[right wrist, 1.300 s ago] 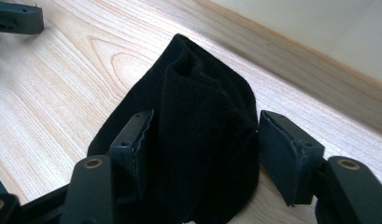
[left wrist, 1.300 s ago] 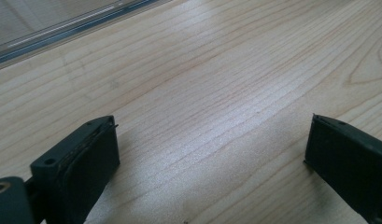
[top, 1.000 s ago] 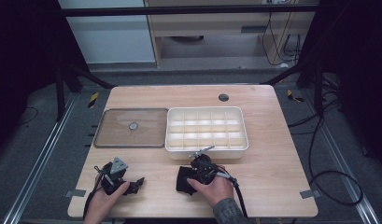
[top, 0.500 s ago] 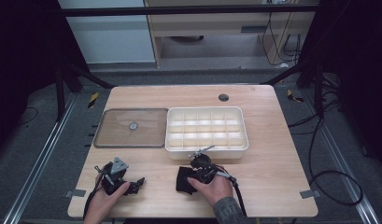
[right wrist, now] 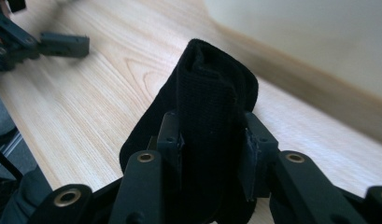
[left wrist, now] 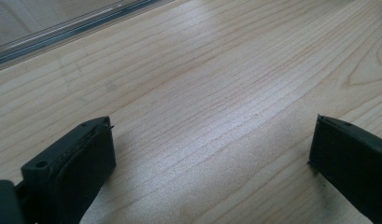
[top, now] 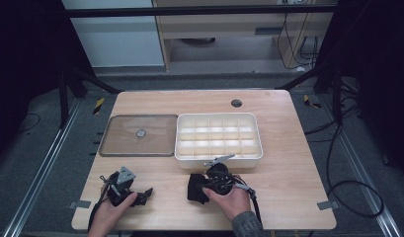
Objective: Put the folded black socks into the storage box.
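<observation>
Right claw point(top: 197, 187) clamped on a folded black cloth point(right wrist: 212, 121), jaws pressing the fold from both sides in the right gripper view, cloth standing up between them. From the high view, cloth point(top: 195, 186) low over the wooden worktop point(top: 288, 148), near the front edge, just in front of the white compartment box point(top: 218, 157). Right hand point(top: 234, 197) wrapped around the gripper body, sleeve entering from the bottom.

Left claw point(top: 145, 193) held wide apart, nothing between the jaws; bare wood grain between the 2 black jaws in the left gripper view. Resting low at the front left of the worktop, left hand point(top: 110, 210) gripping it, grey three-cornered plate point(top: 125, 174) on top. Well apart from the cloth, jaws pointing toward it.

Clear lid point(top: 139, 135) flat on the worktop just left of the box, its edge point(left wrist: 62, 32) at the top of the left gripper view. Box compartments look empty from above.
</observation>
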The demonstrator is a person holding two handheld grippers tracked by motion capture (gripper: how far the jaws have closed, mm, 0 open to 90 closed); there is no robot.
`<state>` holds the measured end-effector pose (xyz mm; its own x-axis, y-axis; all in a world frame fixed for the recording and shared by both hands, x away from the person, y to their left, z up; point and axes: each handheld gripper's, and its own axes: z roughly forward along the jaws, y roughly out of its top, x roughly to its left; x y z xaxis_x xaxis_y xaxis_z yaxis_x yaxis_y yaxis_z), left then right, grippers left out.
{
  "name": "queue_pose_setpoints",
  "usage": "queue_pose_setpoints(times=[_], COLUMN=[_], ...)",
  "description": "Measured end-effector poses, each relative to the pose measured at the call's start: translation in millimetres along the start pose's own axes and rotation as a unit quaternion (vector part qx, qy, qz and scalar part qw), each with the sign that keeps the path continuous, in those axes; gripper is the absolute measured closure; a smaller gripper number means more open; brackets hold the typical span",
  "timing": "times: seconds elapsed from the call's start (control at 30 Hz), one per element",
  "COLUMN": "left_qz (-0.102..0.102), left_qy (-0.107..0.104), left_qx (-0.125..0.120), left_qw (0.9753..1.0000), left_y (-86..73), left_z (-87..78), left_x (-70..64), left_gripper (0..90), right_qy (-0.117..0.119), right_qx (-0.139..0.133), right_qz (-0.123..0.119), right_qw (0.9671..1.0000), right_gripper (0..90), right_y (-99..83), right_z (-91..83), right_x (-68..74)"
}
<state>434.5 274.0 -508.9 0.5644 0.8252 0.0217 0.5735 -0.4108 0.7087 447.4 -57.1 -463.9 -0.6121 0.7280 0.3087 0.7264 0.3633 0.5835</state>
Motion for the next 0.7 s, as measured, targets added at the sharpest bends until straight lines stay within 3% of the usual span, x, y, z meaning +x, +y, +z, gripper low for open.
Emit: queue_pose_setpoints(times=[0.37, 0.7], left_qz=[-0.001, -0.002], left_qy=[-0.001, -0.002], left_qx=[-0.001, -0.001], left_qw=[1.0000, 1.0000], left_y=[-0.2, -0.9], left_z=[0.0, -0.5], left_x=[-0.1, -0.6], left_gripper=[0.0, 0.0], right_qy=[-0.038, -0.078], right_qx=[-0.045, -0.060], right_qz=[-0.014, -0.015], right_qw=[0.9982, 0.9950], right_gripper=[65.4, 65.2], right_y=[7.1, 17.2], right_z=[-53.4, -90.9], right_x=[-7.1, -21.2])
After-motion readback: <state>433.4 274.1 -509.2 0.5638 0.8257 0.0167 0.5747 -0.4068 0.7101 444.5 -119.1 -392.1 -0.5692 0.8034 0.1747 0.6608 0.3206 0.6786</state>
